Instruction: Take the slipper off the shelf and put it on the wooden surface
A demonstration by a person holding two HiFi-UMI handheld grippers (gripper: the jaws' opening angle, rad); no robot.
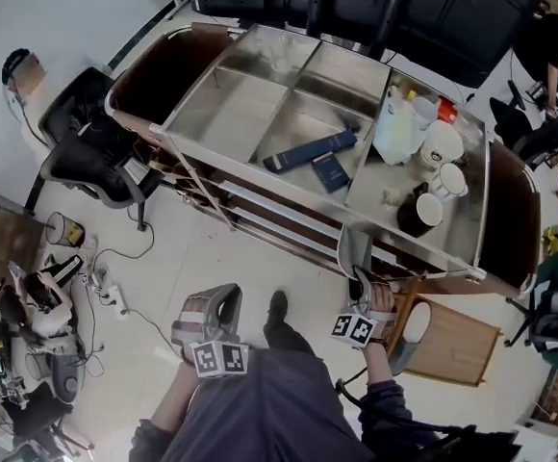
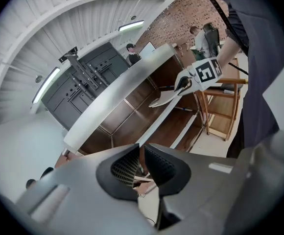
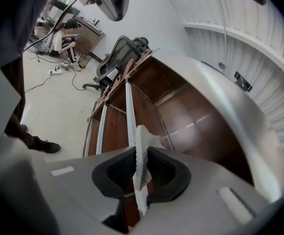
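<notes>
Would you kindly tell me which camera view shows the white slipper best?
The right gripper view: the slipper stands at the centre, edge-on and close, pinched by the right gripper. The left gripper view shows it small, from the side; the head view shows it from above, foreshortened.

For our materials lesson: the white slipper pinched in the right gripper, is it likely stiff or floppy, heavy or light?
Probably light: the slipper looks thin, and the right gripper alone holds it edge-on. Likely fairly stiff: it juts past the pinch without drooping.
</notes>
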